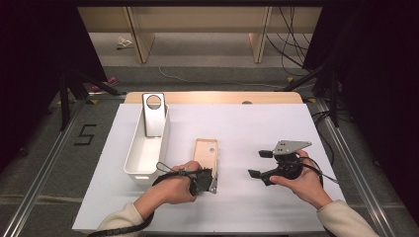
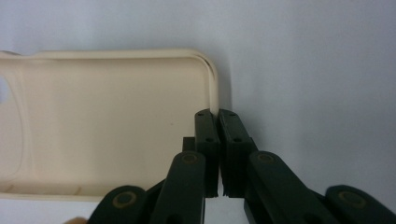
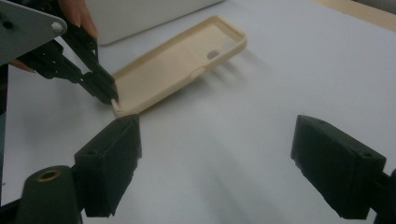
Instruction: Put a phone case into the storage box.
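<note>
A cream phone case [image 1: 206,149] lies hollow side up on the white table top, its camera hole at the far end. My left gripper [image 1: 213,177] is at its near right corner. In the left gripper view the gripper [image 2: 218,115] is shut on the side wall of the case [image 2: 107,126]. The right gripper view shows that same pinch, the left gripper [image 3: 112,96] on the near corner of the case [image 3: 182,63]. My right gripper [image 1: 260,164] is held to the right of the case and apart from it. Its jaws [image 3: 217,135] stand open with nothing between them.
A long white bin [image 1: 129,158] stands left of the case, with a grey plate with a round hole [image 1: 153,114] upright at its far end. The white sheet [image 1: 257,123] covers the table, and the wooden edge [image 1: 212,97] runs along the back.
</note>
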`<state>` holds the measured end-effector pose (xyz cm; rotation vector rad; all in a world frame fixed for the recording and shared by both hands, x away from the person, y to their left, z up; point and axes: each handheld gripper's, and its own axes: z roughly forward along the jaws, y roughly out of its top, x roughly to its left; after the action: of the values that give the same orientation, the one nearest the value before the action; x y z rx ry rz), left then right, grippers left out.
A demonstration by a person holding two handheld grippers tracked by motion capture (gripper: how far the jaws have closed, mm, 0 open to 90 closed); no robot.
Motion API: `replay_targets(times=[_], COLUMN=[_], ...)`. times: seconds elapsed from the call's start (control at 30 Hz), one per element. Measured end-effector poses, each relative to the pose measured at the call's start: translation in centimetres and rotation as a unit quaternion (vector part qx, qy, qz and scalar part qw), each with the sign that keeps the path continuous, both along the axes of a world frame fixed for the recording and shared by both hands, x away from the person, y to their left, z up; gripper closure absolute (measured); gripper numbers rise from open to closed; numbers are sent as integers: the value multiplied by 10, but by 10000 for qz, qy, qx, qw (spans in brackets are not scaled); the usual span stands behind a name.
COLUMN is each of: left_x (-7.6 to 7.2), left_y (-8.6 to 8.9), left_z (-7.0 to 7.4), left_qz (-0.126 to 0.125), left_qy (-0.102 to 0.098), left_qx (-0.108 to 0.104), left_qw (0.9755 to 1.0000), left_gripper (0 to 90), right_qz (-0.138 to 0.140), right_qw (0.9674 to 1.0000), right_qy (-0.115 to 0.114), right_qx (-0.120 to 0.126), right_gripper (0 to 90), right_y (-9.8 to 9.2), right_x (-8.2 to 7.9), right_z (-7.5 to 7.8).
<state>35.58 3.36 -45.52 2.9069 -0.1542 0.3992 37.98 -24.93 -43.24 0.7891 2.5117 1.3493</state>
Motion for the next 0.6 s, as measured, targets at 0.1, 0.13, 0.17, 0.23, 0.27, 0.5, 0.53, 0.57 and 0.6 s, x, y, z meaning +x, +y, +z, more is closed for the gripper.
replay_targets(times=[0.1,0.13,0.17,0.23,0.27,0.5,0.53,0.57,0.6], left_x=[-1,0,-1,-1,-2,-6,-6,-8,-8], left_y=[0,-1,-1,-1,-1,-5,-6,-7,-8], left_z=[3,4,5,7,8,17,18,18,19], left_qz=[-7,-45,-19,-70,-35,-110,-131,-102,-147], left_qy=[-57,-104,-104,-179,-157,-334,-343,-313,-356], left_qx=[-30,4,1,-41,-57,-187,-203,-226,-232], left_qw=[10000,9999,9999,9998,9999,9992,9991,9992,9990], left_gripper=[869,869,869,869,869,870,870,870,870], right_qz=[-7,-4,-12,-15,-18,-15,-18,-28,-26], right_qw=[10000,10000,10000,10000,10000,10000,10000,10000,9999], right_qy=[1,8,5,4,7,6,3,19,39], right_qx=[2,-10,-8,-8,-14,53,63,79,106], right_gripper=[171,171,171,170,170,171,171,172,172], right_y=[1,1,2,3,4,13,14,16,17], right_x=[1,1,1,2,2,5,6,7,8], right_z=[0,0,-1,-1,-1,0,0,0,0])
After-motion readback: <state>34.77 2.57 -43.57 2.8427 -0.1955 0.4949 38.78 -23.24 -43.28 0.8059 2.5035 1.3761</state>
